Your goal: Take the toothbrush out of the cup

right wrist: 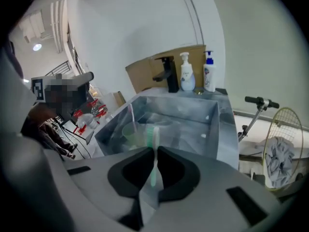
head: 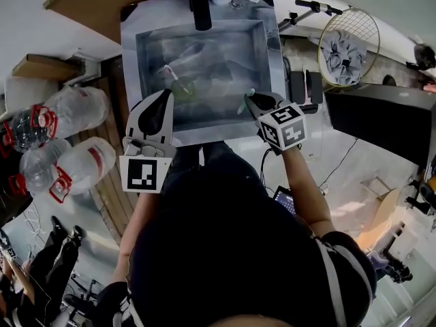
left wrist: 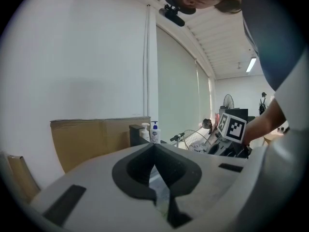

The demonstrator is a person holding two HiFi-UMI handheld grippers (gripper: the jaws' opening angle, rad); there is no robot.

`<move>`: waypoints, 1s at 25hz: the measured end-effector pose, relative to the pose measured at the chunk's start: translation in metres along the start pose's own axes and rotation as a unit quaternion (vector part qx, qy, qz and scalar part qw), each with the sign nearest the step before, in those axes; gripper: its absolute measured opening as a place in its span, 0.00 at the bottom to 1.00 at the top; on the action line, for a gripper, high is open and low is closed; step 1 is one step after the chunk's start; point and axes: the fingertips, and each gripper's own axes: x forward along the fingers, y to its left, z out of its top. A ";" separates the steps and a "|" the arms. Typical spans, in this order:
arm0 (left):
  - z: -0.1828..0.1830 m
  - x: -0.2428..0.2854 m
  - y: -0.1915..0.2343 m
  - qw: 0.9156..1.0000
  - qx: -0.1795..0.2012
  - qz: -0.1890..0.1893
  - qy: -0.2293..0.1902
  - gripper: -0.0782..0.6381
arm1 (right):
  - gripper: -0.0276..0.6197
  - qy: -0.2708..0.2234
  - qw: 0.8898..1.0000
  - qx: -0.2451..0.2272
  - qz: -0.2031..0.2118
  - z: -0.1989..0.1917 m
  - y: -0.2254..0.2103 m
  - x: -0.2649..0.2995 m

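Right gripper view showed the right gripper point(right wrist: 155, 154) with its jaws pressed together on the handle of a green toothbrush point(right wrist: 153, 135), the bristle head standing up just past the jaw tips. This brush was fully clear of the cup point(right wrist: 131, 135) and apart from it, so the lifting-out part of the task looked done for this one. The cup, pale green and see-through, stood upright on the floor of the metal sink point(right wrist: 217, 124), toward its near left part, and a second, pink toothbrush point(right wrist: 131, 114) leaned inside it, not taken. In the head view the green toothbrush was held over the near right edge of the sink, well to the right of the cup. The left gripper point(left wrist: 155, 149) had its jaws nearly together, the tips meeting, and something pale and greenish showed low in the narrow gap. In the head view its tip reached the near left side of the cup, so I judged that it pinched the wall of the cup to keep it steady. What seemed left was to put the green toothbrush down somewhere and to let go of the cup. Whether the pink one also had to come out, the task sentence did not make clear.
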 end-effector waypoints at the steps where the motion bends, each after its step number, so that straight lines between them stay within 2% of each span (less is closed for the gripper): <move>1: -0.001 0.000 0.001 1.000 0.000 0.002 0.002 0.14 | 0.11 0.016 1.000 0.004 0.010 -0.006 0.000 0.007; 6: -0.002 0.000 0.006 1.000 -0.001 0.016 0.006 0.14 | 0.11 0.068 0.996 0.032 0.039 -0.027 -0.009 0.041; 12: -0.007 -0.003 0.013 0.999 -0.007 0.034 0.018 0.14 | 0.11 0.076 0.993 0.087 0.040 -0.023 -0.035 0.082; 18: -0.012 -0.006 0.016 0.999 -0.012 0.047 0.025 0.14 | 0.11 0.078 0.987 0.142 0.014 -0.021 -0.059 0.114; 25: -0.014 -0.006 0.017 0.998 -0.019 0.052 0.025 0.14 | 0.11 0.072 0.973 0.218 -0.025 -0.029 -0.081 0.142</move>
